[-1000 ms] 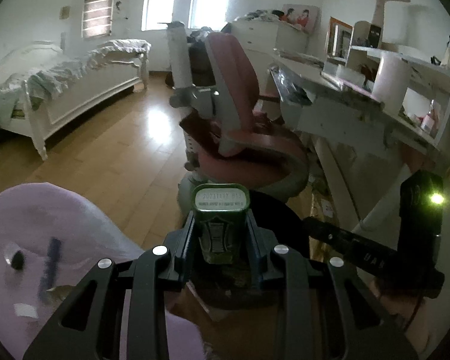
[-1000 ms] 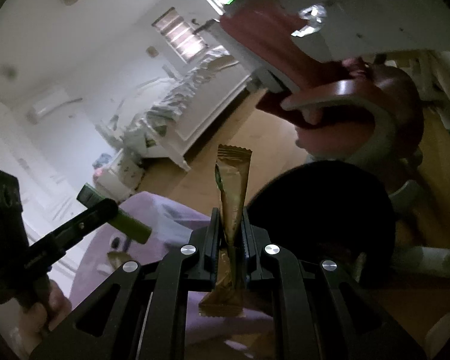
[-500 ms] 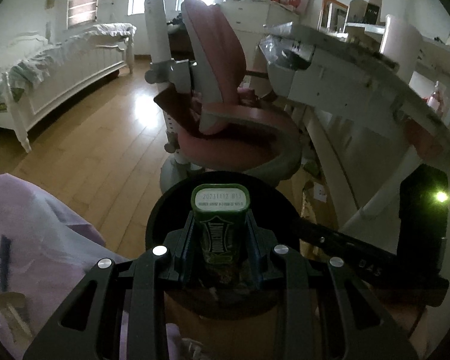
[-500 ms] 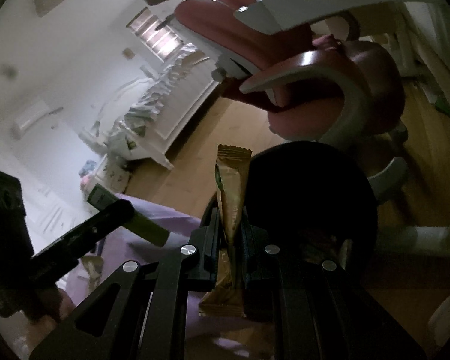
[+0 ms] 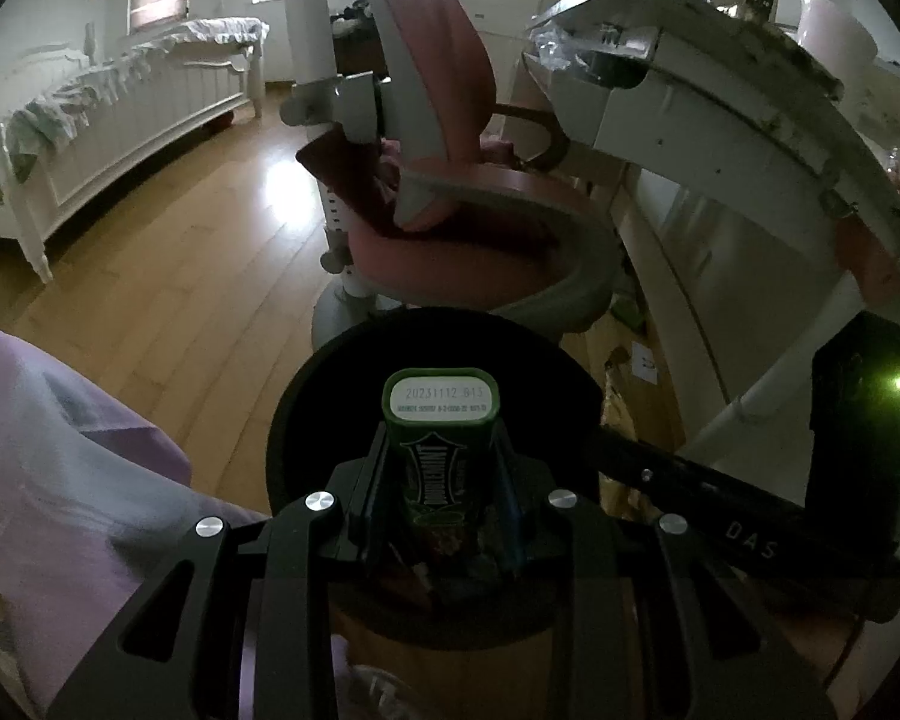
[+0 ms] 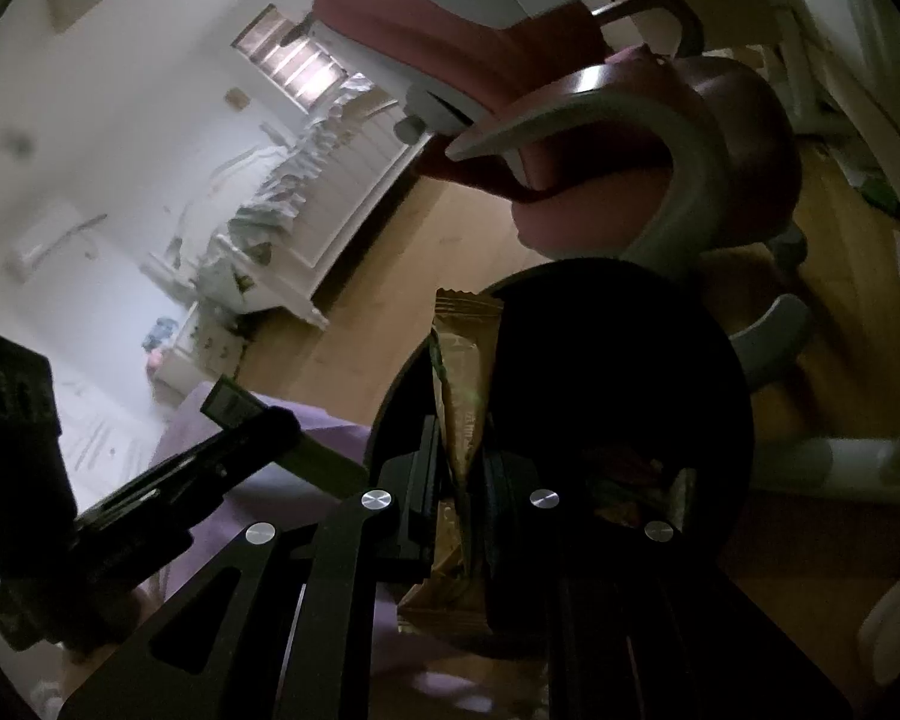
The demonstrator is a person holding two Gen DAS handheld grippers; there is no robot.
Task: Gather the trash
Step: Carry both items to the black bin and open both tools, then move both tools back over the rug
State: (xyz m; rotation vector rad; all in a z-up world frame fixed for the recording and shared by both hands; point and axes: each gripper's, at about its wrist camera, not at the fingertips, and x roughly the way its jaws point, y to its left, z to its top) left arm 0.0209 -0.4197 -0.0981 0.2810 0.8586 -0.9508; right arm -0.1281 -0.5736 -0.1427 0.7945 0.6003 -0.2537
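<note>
My left gripper is shut on a green gum bottle and holds it over the open mouth of a round black trash bin on the floor. My right gripper is shut on a brown snack wrapper and holds it over the left part of the same bin. The left gripper with the green bottle shows at the left of the right wrist view. The right gripper's body shows at the right of the left wrist view. Some wrappers lie inside the bin.
A pink swivel chair stands just behind the bin. A white desk is to the right. A purple cloth-covered surface is at the left. A white bed stands far left across the wooden floor.
Both grippers moved forward and down from the purple surface to above the black bin. Each still holds its item.
</note>
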